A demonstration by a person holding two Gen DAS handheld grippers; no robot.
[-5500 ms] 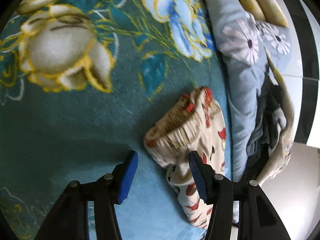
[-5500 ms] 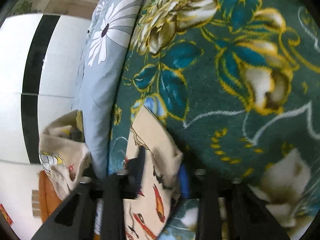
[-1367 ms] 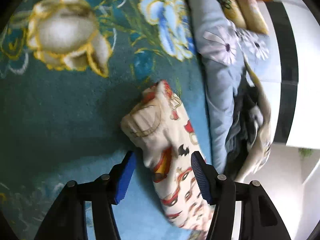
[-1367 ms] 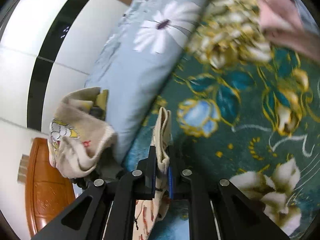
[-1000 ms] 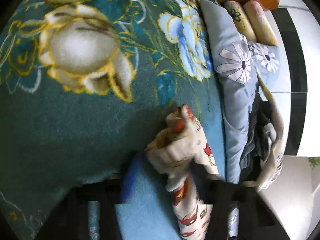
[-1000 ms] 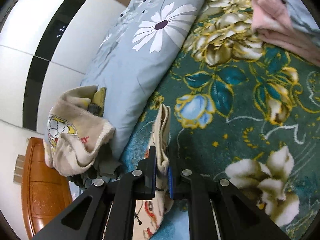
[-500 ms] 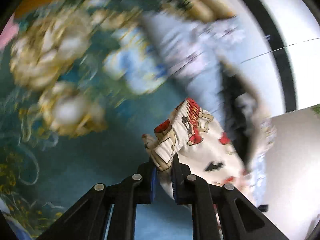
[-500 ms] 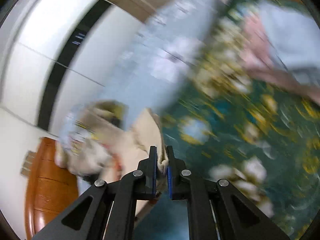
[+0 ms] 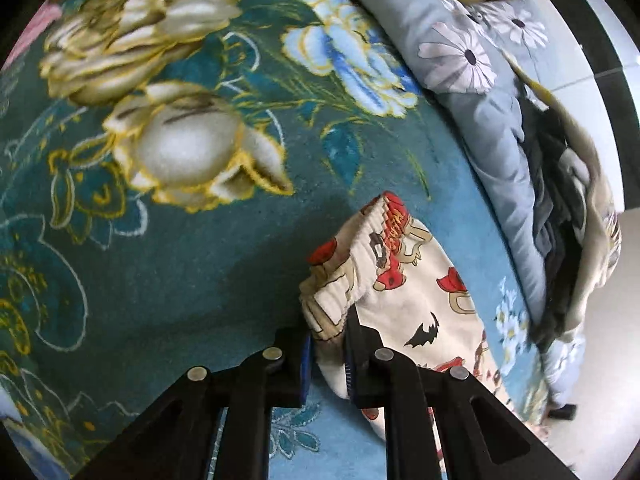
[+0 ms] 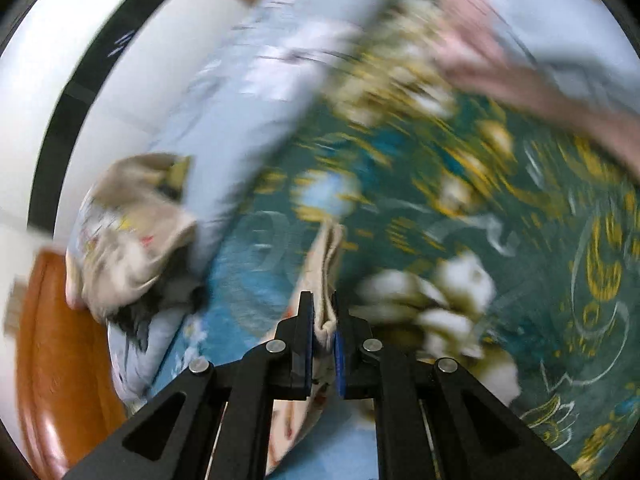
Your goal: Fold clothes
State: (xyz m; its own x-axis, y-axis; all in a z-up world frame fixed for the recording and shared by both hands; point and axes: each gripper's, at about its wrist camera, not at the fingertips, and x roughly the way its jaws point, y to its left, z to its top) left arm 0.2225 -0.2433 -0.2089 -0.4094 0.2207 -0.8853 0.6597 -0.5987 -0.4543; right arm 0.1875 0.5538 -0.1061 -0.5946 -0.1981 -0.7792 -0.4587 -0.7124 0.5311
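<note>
left gripper point(image 9: 327, 354): open around the printed shorts point(image 9: 404, 296) earlier, now clamps their waistband.
shorts: lifted off the blanket point(image 9: 192, 248).

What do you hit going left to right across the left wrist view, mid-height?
Teal floral blanket → cartoon-print cream shorts, clamped in the left gripper → grey daisy-print pillow → heap of dark and beige clothes → white wall.
</note>
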